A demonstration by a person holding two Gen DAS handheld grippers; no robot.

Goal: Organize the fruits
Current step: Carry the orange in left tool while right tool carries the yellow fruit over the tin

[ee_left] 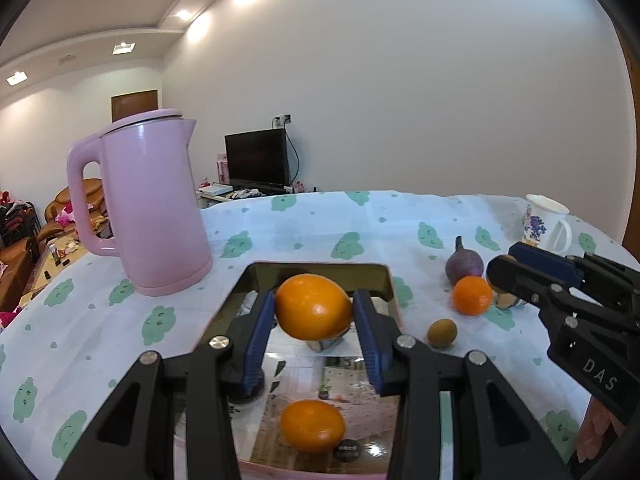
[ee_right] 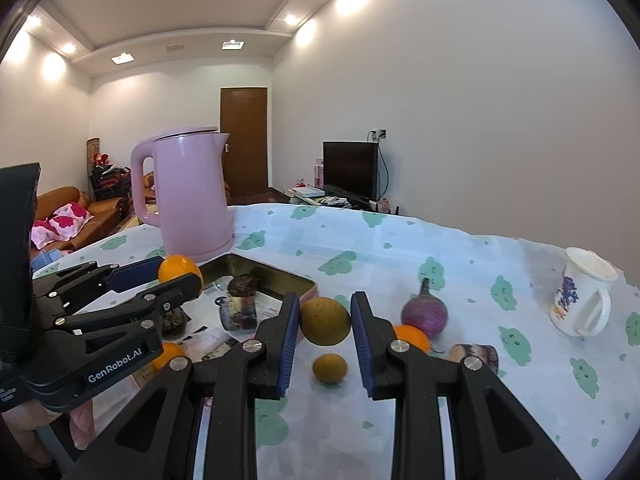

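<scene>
The table (ee_left: 360,220), under a pale cloth printed with green clouds, carries everything, and the pink tray (ee_left: 320,270) with its mirror-like floor is the landmark to place the rest by. Behind the tray's far left corner stands the tall pink kettle (ee_left: 156,208); well off beyond the tray's right side, near the table's far edge, sits the flowered white mug (ee_right: 580,296). Over the tray hangs the left gripper (ee_left: 314,306), its blue pads clamped on a large orange (ee_left: 314,306) that rides clear above the shiny floor, with a second orange (ee_left: 312,424) lying in the tray's near half. Just outside the tray's right wall the right gripper (ee_right: 325,322) is closed on a brownish-yellow round fruit (ee_right: 325,322), held up off the cloth. To the right of the tray on the cloth lie the purple fruit (ee_right: 425,314), its stem pointing up and away, a small tangerine (ee_left: 472,295) touching its near side, and nearest the tray a little brown fruit (ee_right: 329,367), directly below the right gripper's load. The next move seems to turn on straight drops: the large orange already sits above the tray, so the left hand need only lower and release, whereas the right hand's fruit lies just right of the rim and must travel leftward over that wall first.
</scene>
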